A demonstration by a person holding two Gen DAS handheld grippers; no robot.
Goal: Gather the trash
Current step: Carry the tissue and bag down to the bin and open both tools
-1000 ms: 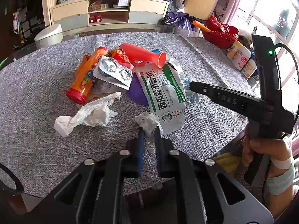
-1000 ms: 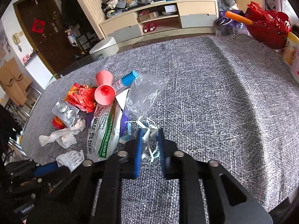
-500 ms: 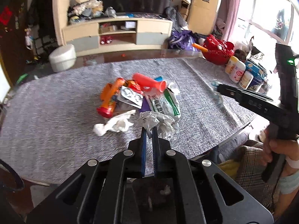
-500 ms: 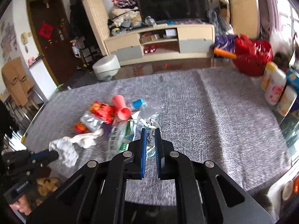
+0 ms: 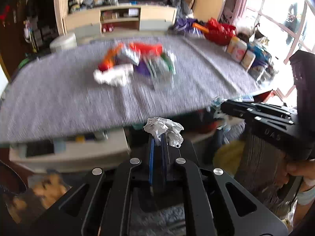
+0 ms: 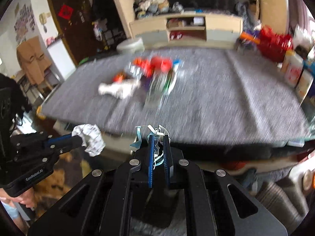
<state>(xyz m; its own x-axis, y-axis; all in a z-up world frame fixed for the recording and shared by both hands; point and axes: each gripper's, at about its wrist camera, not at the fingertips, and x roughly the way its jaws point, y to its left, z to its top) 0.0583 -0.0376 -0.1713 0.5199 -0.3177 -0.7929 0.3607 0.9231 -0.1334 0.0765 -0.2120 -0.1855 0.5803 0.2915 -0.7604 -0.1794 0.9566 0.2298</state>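
Note:
My left gripper (image 5: pixel 157 137) is shut on a crumpled white paper ball (image 5: pixel 164 130) and holds it in the air in front of the table's near edge. It also shows in the right wrist view (image 6: pixel 89 137). My right gripper (image 6: pixel 159 137) is shut on a light blue face mask with white straps (image 6: pixel 151 132), also off the table's front edge. The remaining trash pile (image 5: pixel 137 63) lies blurred on the grey table (image 5: pixel 59 98): a white tissue (image 5: pixel 112 75), an orange tube, a red cone, a green-and-white packet.
Bottles and boxes (image 5: pixel 248 55) stand along the table's right edge. A red basket (image 5: pixel 220 31) and a TV cabinet (image 5: pixel 120 19) are behind the table. Below the table's front edge are a shelf (image 5: pixel 69 151) and floor clutter.
Both grippers have pulled back and down off the table with their trash held. The table now looks farther away and blurred by the motion.

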